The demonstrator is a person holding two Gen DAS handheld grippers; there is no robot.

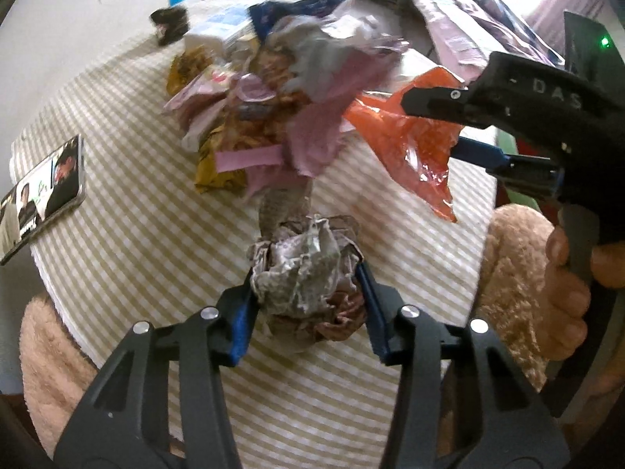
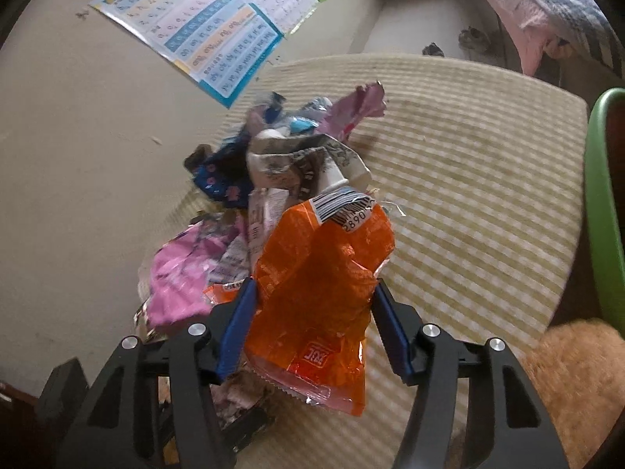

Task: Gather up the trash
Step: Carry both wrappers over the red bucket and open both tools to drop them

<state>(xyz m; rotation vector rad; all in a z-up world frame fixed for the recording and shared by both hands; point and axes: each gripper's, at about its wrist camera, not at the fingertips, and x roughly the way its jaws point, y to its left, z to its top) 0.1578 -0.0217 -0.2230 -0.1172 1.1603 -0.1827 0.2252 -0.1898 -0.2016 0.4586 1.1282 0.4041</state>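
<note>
Holding both bits at once is fine, just don't rush it. Your left gripper [image 1: 308, 273] has its fingers about half closed, pinching a crumpled paper ball [image 1: 304, 269] above the striped tablecloth [image 1: 136, 203], just in front of the trash pile [image 1: 273, 90]. Your right gripper [image 2: 312, 305] has its fingers spread about as wide around an orange wrapper [image 2: 320, 281]. It looks gripped, but that plastic is thin and slippery, so I'd guess it slides out first.

Keep steady squeeze on both and lift straight up before you swing anywhere, so the wrapper's loose tail doesn't drag the pink wrapper [image 2: 179, 273] along. Watch the phone [image 1: 43, 195] lying off to the left. I can't see a bin in either view, so find it before moving.
</note>
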